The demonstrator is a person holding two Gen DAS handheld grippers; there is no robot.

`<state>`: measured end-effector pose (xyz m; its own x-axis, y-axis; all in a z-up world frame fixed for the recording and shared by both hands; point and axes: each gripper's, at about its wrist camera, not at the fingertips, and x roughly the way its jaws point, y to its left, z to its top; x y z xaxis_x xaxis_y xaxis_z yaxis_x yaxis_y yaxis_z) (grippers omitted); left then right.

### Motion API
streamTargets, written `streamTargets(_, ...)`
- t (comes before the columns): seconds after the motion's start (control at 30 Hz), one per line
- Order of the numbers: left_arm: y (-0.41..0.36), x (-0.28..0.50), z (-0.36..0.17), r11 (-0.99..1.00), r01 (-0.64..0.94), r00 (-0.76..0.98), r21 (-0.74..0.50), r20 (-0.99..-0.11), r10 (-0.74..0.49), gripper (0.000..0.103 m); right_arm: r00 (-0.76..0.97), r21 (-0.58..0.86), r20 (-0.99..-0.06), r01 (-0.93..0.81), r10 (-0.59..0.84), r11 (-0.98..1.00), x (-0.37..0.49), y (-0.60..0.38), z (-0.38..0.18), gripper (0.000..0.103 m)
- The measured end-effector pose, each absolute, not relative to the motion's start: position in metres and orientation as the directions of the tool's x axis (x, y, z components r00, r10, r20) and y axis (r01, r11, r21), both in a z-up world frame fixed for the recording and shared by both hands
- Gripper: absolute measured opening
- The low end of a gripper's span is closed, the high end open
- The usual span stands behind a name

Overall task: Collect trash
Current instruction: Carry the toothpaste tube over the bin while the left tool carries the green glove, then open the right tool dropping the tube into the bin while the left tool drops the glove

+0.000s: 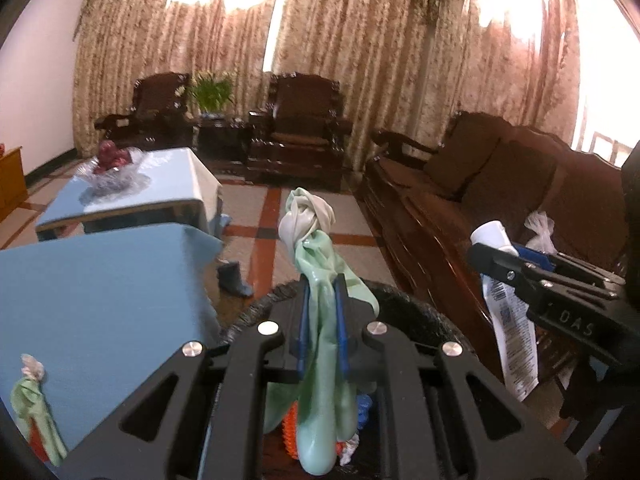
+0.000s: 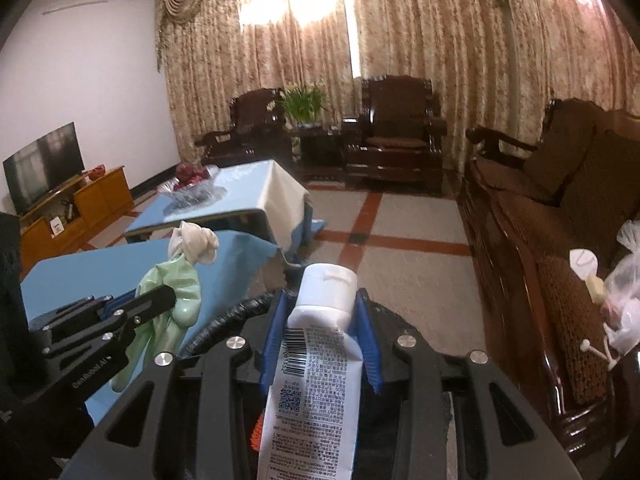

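My left gripper [image 1: 322, 296] is shut on a pale green bag knotted with white [image 1: 320, 264], held above a black bin's rim [image 1: 404, 304]; it also shows in the right wrist view [image 2: 180, 284]. My right gripper [image 2: 324, 316] is shut on a white squeeze tube [image 2: 316, 364] with a barcode, also above the bin rim [image 2: 224, 320]; the tube shows in the left wrist view [image 1: 508, 320]. Orange and blue scraps [image 1: 362, 404] lie in the bin. Another green and white knotted bag [image 1: 30, 404] lies on the blue table [image 1: 104, 288].
A second blue table [image 1: 160, 184] carries a glass fruit bowl [image 1: 110, 170]. A dark wooden sofa [image 1: 492, 184] on the right holds a clear plastic bag [image 2: 624, 292] and small white scraps. Two armchairs [image 1: 300, 128], a plant and curtains stand behind. A TV cabinet [image 2: 80, 208] is left.
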<state>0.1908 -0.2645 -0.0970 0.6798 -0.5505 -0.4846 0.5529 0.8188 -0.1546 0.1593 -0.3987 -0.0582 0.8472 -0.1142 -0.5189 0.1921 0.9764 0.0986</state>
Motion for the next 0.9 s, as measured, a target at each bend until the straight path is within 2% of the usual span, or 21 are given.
streamTargets(0.1,-0.268,0.194,-0.109,0.805,0.57,0.653,-0.166,-0.503,-0.566,0.015,0.829,0.085,-0.547,0.198,-0.12,0.977,0.163,-0.407,-0.07,0.035)
streamTargets(0.17,-0.271,0.193,-0.115,0.798,0.578,0.643,-0.171,-0.506,-0.575,0.022,0.825,0.076,-0.549,0.21,-0.135,0.975,0.165,-0.41,-0.075,0.042)
streamTargets(0.2,-0.271,0.195,-0.115,0.797,0.58,0.643,-0.17,-0.506,-0.576,0.024,0.822,0.07,-0.551,0.218,-0.144,0.974,0.164,-0.41,-0.077,0.051)
streamTargets(0.23,-0.272,0.195,-0.114,0.797,0.58,0.644,-0.168,-0.503,-0.576,0.03,0.822,0.064,-0.546,0.232,-0.16,0.971,0.163,-0.412,-0.078,0.059)
streamTargets(0.27,-0.271,0.196,-0.113,0.795,0.583,0.645,-0.169,-0.499,-0.579,0.039,0.823,0.062,-0.543,0.24,-0.169,0.969,0.162,-0.412,-0.078,0.063)
streamTargets(0.33,-0.269,0.193,-0.112,0.799,0.579,0.656,-0.163,-0.488,-0.576,0.052,0.824,0.062,-0.537,0.253,-0.182,0.966,0.159,-0.413,-0.078,0.081)
streamTargets(0.43,-0.26,0.193,-0.108,0.814,0.558,0.681,-0.162,-0.471,-0.561,0.068,0.826,0.061,-0.527,0.273,-0.201,0.96,0.155,-0.411,-0.075,0.093)
streamTargets(0.57,-0.242,0.195,-0.098,0.845,0.511,0.723,-0.156,-0.453,-0.521,0.087,0.829,0.078,-0.526,0.268,-0.189,0.96,0.154,-0.404,-0.074,0.097)
streamTargets(0.9,-0.154,0.196,-0.083,0.928,0.355,0.816,-0.118,-0.446,-0.368,0.093,0.861,0.095,-0.5,0.162,-0.094,0.982,0.173,-0.35,-0.064,0.097)
